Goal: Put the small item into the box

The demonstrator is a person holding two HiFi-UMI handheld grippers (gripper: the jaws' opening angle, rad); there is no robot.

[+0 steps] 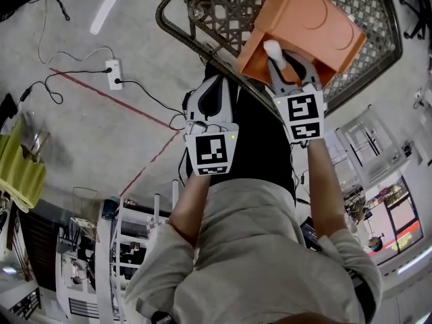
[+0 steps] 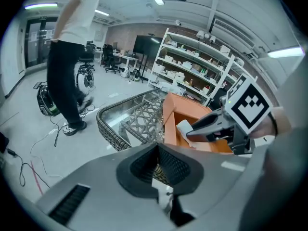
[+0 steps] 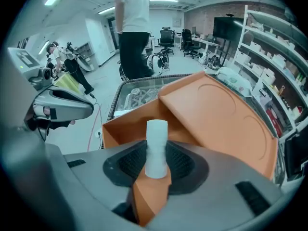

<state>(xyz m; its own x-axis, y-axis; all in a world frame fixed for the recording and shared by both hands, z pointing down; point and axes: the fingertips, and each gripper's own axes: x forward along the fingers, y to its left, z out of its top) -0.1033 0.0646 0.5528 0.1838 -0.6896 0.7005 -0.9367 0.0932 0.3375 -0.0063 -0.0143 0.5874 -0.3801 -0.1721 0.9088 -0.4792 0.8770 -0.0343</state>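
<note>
**Small item** (image 3: 156, 148): white, short cylinder with a slight waist. Upright between the jaws of the right gripper (image 3: 156, 166), clamped at the lower half, top end standing free above the pads. Positioned over the open mouth of the box (image 3: 219, 121), not yet inside.

**Handling, judged:** light and stiff, possibly plastic or foam, though the material is hard to tell here. Smooth and round, so liable to roll or twist under a loose hold. Best taken across the waist, as now. Unlikely to break in a short drop.

**Box:** orange, lid flap raised behind, resting on a wicker-rimmed glass table (image 2: 113, 124).

**Left gripper** (image 2: 157, 163): jaws closed together, nothing between them. Held just beside the right one, short of the table.

**Remaining, judged:** lower into the box, then release.
</note>
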